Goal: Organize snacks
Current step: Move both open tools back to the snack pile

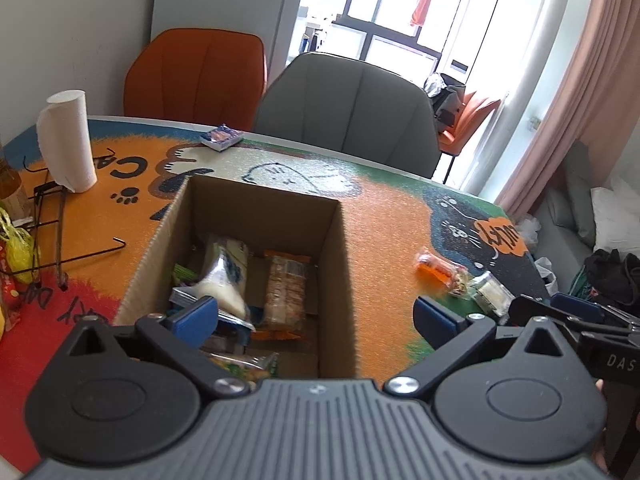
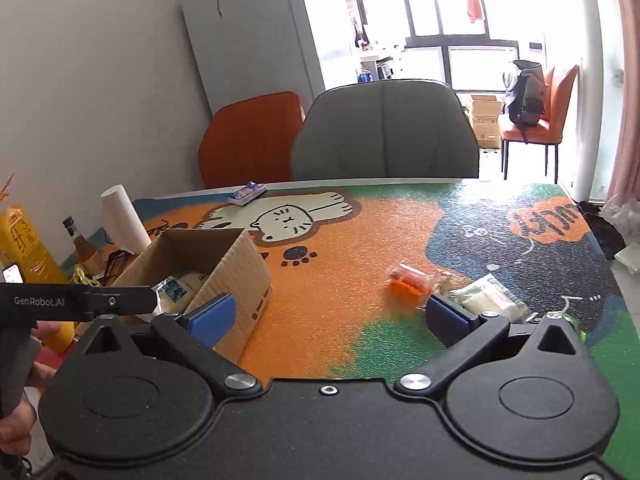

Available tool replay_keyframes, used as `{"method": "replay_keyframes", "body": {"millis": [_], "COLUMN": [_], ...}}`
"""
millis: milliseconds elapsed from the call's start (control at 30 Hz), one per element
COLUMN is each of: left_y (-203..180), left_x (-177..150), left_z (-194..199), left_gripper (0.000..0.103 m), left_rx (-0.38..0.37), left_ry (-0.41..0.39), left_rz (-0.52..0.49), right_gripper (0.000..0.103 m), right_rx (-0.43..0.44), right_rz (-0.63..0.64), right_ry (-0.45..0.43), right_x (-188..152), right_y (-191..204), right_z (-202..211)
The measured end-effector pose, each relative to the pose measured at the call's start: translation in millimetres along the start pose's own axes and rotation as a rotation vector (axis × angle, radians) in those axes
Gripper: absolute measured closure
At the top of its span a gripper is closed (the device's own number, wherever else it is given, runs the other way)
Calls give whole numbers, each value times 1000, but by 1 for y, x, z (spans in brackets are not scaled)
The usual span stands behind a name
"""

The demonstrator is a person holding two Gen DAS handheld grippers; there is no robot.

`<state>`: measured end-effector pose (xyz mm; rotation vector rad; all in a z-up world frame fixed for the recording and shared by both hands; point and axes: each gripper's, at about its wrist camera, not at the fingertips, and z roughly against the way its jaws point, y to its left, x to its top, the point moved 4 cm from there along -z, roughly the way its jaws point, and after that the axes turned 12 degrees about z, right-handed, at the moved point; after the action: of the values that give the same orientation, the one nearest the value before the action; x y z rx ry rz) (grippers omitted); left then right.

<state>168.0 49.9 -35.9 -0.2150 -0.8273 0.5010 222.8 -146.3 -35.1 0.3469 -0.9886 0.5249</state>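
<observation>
Snacks half gathered: the left hand-held gripper (image 1: 316, 316) hangs over the open cardboard box (image 1: 340, 240), tilted down into it, its blue pads spread wide and nothing between them. Directly below and ahead of it lie the packets already inside: a white pillow pack (image 1: 226, 276), a long orange-brown wafer pack (image 1: 286, 292) and a green-printed packet (image 1: 244, 364) nearest the pads. Empty jaws above a filled box suggest a drop-off point rather than a pick-up.

The right hand-held gripper (image 2: 332, 314) is likewise spread wide and empty, held low above the table (image 2: 340, 280) with the box just off its left pad. Ahead and slightly to its right, near but not touching, lies an orange-filled clear packet (image 2: 412, 280); a pale packet (image 2: 486, 300) sits right behind its right pad, with a green item (image 2: 568, 318) further right, mostly hidden by the gripper body. These loose packets appear to be the next ones due for the box, and the wide jaws fit an approach to them.

Far beyond both grippers, at the table's far edge by the grey chair (image 2: 384, 128), rests a small blue-and-orange pack (image 2: 247, 193), well apart from everything else. Away to the left of the box stand a paper towel roll (image 1: 68, 140) and a wire rack (image 1: 48, 232), apparently outside the sorting.
</observation>
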Motion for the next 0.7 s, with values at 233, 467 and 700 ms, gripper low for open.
{"method": "replay_keyframes", "body": {"millis": [233, 467, 700], "left_y": [-19, -34, -56], "left_x": [-10, -24, -40], "left_z": [6, 4, 3], "left_gripper": [0, 0, 0], "left_rx": [-32, -24, -68], "left_ry": [-2, 10, 6], "left_rz": [-12, -26, -33], "right_gripper": [0, 0, 0], "right_rx": [-12, -26, -62], "right_rz": [-7, 1, -15], "right_ry": [-5, 7, 11], "right_x": [-9, -25, -39], "right_y": [-14, -28, -48], "right_z": [12, 25, 38]}}
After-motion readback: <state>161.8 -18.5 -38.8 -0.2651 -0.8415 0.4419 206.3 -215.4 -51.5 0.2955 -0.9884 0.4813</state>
